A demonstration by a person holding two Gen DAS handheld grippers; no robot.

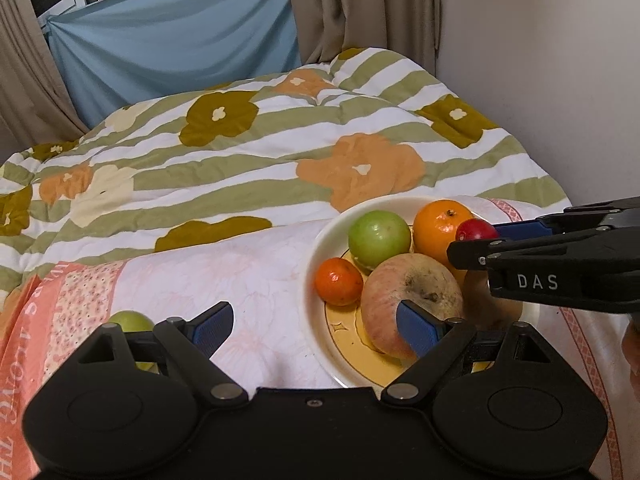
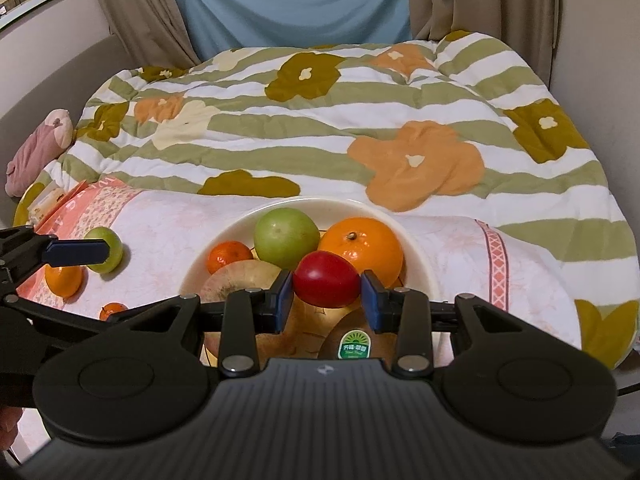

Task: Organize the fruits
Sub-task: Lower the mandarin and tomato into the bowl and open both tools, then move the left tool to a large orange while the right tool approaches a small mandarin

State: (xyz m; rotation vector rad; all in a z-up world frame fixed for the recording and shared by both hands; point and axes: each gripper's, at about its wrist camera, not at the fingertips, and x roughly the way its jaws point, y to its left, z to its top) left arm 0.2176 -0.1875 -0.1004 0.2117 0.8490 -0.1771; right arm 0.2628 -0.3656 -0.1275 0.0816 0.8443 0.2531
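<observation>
One red fruit (image 2: 326, 279) sat between the right gripper's (image 2: 326, 300) barely parted pads; smooth, slippery, held round its middle.

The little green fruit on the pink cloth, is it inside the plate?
No, the little green fruit lies on the pink cloth, left of the plate.

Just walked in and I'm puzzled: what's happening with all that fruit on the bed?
A person with a hand-held gripper in each hand is gathering fruit onto a plate. The right gripper has a red fruit between its pads over the plate. The left gripper is open and empty. A green fruit lies on the cloth.
</observation>
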